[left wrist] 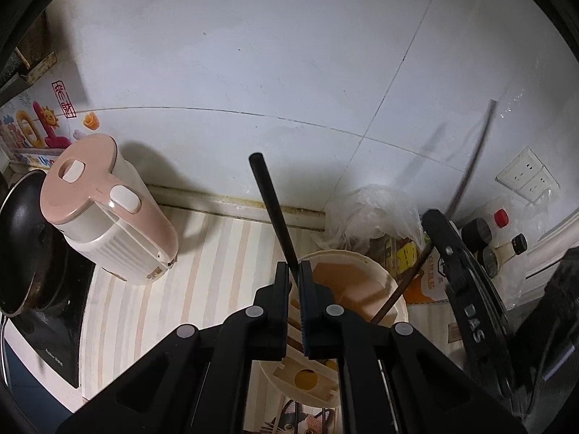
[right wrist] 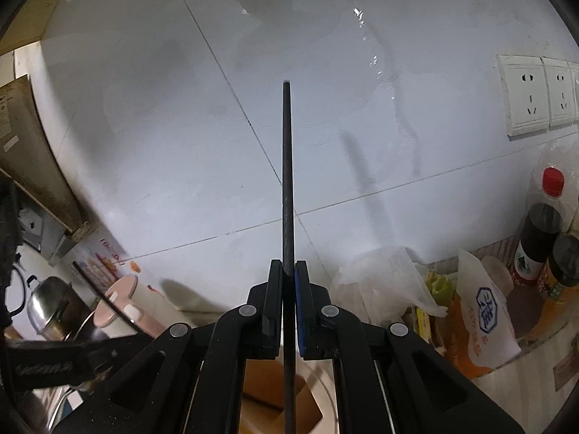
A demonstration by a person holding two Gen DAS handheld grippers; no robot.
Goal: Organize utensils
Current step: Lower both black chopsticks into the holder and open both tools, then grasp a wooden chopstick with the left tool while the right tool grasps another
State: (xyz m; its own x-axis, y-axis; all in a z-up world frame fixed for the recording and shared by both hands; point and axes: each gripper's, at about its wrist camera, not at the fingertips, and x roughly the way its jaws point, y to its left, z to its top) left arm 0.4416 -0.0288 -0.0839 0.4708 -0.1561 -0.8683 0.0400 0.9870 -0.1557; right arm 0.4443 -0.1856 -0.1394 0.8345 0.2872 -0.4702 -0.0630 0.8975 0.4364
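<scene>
Striped countertop point(left wrist: 217, 253) carries a pink kettle point(left wrist: 105, 213), cream utensil holder point(left wrist: 362, 289), plastic bags point(left wrist: 380, 213), and sauce bottles point(right wrist: 542, 224).

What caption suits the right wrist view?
Right gripper shut on a dark chopstick pointing up at the tiled wall, above the utensil holder.

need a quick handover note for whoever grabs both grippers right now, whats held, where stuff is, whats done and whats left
Left gripper: shut on a black chopstick, which tilts up and to the left above the holder.
Right gripper: shut on a second black chopstick, upright, its lower end reaching down toward the holder.
The cream utensil holder sits on the striped counter right below both grippers; a brown chopstick already leans in it.
Done: both black chopsticks picked up and brought over the holder.
Left: lower each into a compartment and release. Nearby are the pink kettle and bottles.
</scene>
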